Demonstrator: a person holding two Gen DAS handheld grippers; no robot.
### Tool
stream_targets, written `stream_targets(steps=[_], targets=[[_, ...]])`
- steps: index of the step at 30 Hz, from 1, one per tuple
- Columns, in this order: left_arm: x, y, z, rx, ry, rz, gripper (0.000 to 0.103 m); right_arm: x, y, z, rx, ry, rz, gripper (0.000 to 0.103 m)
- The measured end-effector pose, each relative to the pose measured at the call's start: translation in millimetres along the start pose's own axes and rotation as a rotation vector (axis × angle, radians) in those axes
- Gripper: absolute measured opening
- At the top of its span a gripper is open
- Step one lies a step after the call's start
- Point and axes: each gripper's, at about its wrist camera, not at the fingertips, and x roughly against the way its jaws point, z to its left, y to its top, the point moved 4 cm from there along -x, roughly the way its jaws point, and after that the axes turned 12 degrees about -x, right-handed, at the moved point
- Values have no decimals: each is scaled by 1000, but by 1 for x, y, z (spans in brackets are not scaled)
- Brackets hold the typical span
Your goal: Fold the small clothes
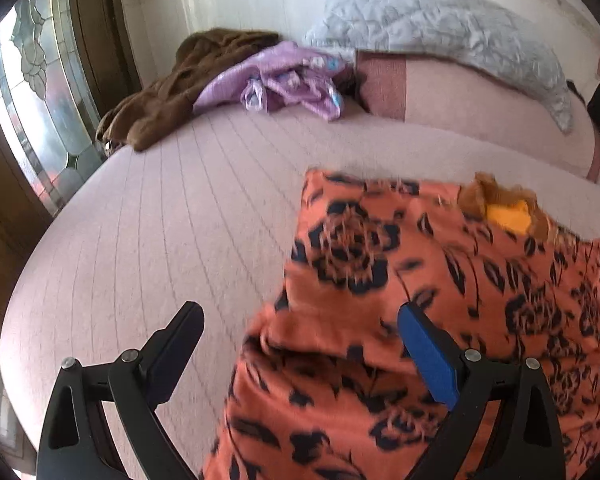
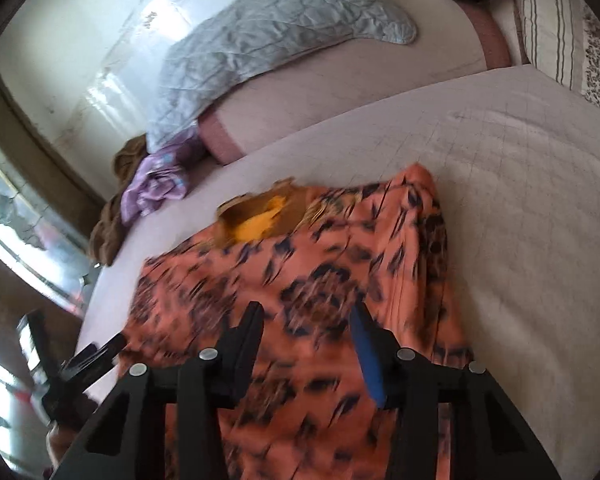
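Observation:
An orange garment with a black flower print (image 1: 400, 300) lies spread on the pink bed sheet (image 1: 160, 240), its yellow-lined neck opening (image 1: 504, 212) at the far end. My left gripper (image 1: 300, 324) is open wide low over the garment's left edge, with the blue-padded finger over the cloth and the other finger over bare sheet. In the right wrist view the same garment (image 2: 320, 264) runs under my right gripper (image 2: 306, 320). Its fingers stand partly apart above the near cloth, with a visible gap and nothing pinched. The picture is blurred.
A brown garment (image 1: 168, 92) and a purple garment (image 1: 276, 80) are heaped at the bed's far left. A grey quilted cover (image 1: 440, 28) lies on a pink bolster (image 1: 480, 108). A striped pillow (image 2: 560, 28) sits far right. A glass door (image 1: 32, 92) stands past the bed's left edge.

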Motion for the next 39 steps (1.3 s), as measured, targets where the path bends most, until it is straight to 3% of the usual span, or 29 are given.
stream_targets(steps=[3,6,8,11,15,19,22,24,27,32,36,39], targets=[[-11,12,6,-12,49,-27,97,-28,22,-9,-26,-66,-8,45],[-35,13,6,1,16,35,97,-58,37,-27,-62,-147,17,44],[-62,3,1,-36,30,159,90,-80,38,-44,-91,-213,59,27],[-59,3,7,6,-12,162,90,-76,40,-35,-50,-240,46,28],[-43,7,5,-7,-16,117,90,-55,31,-10,-33,-140,58,30],[-26,12,-11,-59,-25,52,90,-58,4,24,56,-94,115,30],[-39,8,-19,-125,-20,97,90,-81,-19,33,113,-144,192,32],[-50,1,-22,-136,-34,150,90,-86,-28,35,174,-191,169,32],[-39,5,-20,-131,-36,125,90,-73,-28,40,173,-182,177,31],[-22,11,-13,-99,-73,71,90,-41,-9,18,123,-201,79,31],[-36,2,-19,-154,-54,136,90,-47,-4,-27,33,-265,132,30],[-39,4,-18,-138,-58,132,90,-39,-8,-32,40,-233,127,30]])
